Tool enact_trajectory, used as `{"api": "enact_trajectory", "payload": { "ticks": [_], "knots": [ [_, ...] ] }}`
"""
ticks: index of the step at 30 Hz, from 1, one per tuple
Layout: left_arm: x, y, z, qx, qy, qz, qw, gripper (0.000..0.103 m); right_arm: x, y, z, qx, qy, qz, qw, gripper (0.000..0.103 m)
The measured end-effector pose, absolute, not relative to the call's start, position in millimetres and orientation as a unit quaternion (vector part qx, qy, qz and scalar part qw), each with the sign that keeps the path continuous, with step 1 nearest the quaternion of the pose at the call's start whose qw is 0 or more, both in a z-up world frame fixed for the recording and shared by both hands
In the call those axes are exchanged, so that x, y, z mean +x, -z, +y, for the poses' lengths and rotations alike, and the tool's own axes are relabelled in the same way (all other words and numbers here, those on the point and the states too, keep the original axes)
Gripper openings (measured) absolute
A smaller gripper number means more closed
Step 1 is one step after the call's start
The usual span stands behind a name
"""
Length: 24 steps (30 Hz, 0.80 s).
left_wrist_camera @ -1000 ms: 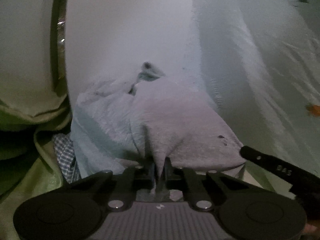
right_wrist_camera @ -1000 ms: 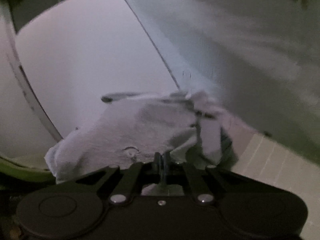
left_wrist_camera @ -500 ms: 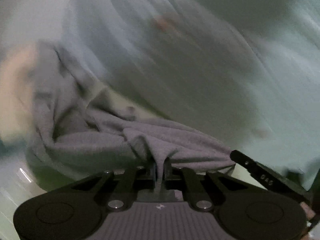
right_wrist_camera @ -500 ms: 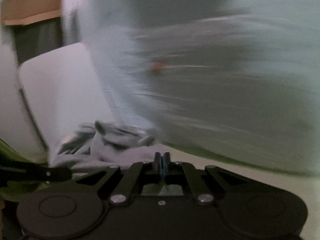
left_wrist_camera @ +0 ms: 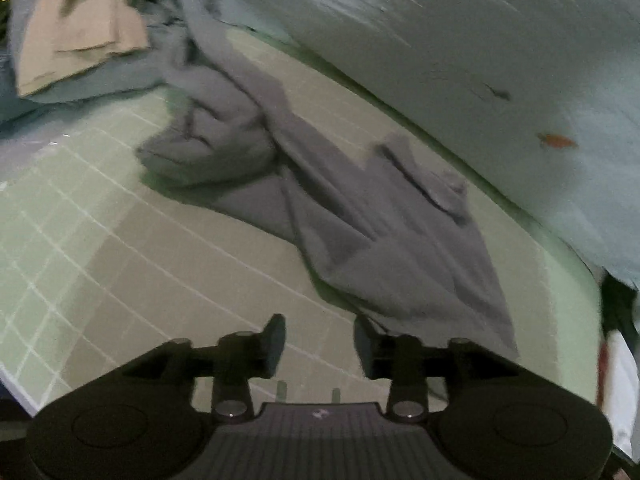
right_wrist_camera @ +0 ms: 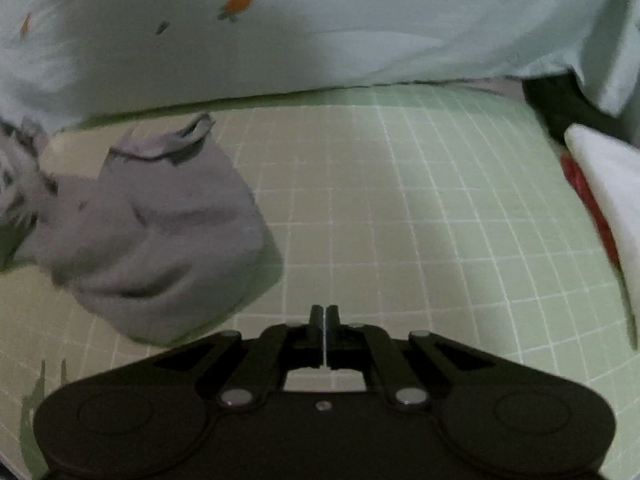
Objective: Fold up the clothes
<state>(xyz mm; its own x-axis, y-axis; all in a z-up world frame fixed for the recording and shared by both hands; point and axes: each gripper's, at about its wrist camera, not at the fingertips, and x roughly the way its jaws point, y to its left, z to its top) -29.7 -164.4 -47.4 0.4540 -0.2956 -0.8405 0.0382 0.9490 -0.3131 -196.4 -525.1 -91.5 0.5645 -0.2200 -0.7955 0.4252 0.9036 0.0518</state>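
A grey garment (left_wrist_camera: 360, 216) lies crumpled on the green grid mat (left_wrist_camera: 120, 240), stretching from the far left toward my left gripper. My left gripper (left_wrist_camera: 318, 344) is open and empty, its right finger at the garment's near edge. In the right wrist view the same grey garment (right_wrist_camera: 152, 236) lies at the left on the mat (right_wrist_camera: 420, 208). My right gripper (right_wrist_camera: 324, 318) is shut and empty, just right of the garment.
A pale green sheet with orange carrot prints (right_wrist_camera: 280, 32) hangs along the mat's far edge, also seen in the left wrist view (left_wrist_camera: 500, 60). A pile of beige and blue clothes (left_wrist_camera: 80, 36) lies far left. White and red cloth (right_wrist_camera: 604, 184) sits at the right edge.
Both grippers carried the grey garment from the white bin over to the green mat. The left gripper has opened and let go; the right gripper no longer holds cloth.
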Motion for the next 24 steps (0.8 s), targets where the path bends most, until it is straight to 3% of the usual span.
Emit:
{"api": "enact_trajectory", "payload": {
  "ticks": [1,3,5,9,13,15,17,24],
  "knots": [
    [-27,47,-163,-0.126,0.089,0.508,0.847,0.050,-195,90,-530,0.117,0.185,0.425,0.878,0.013],
    [-19,44,-158,-0.125,0.071,0.498,0.855,0.058,-187,89,-536,0.115,0.186,0.420,0.881,0.034],
    [-6,38,-156,-0.120,0.060,0.489,0.862,0.064,-179,90,-542,0.133,0.175,0.414,0.884,0.035],
    [34,31,-148,-0.109,0.044,0.477,0.871,0.072,-142,96,-543,0.141,0.160,0.409,0.887,0.047],
    [91,32,-139,-0.101,0.027,0.472,0.875,0.075,-96,101,-535,0.142,0.152,0.418,0.884,0.060],
    [123,37,-132,-0.099,0.013,0.473,0.876,0.075,-70,100,-529,0.143,0.150,0.420,0.883,0.072],
    [153,45,-126,-0.103,0.003,0.476,0.874,0.075,-43,104,-525,0.137,0.148,0.423,0.883,0.077],
    [247,74,-98,-0.138,-0.027,0.466,0.874,0.075,44,127,-509,0.103,0.146,0.454,0.873,0.077]
  ]
}}
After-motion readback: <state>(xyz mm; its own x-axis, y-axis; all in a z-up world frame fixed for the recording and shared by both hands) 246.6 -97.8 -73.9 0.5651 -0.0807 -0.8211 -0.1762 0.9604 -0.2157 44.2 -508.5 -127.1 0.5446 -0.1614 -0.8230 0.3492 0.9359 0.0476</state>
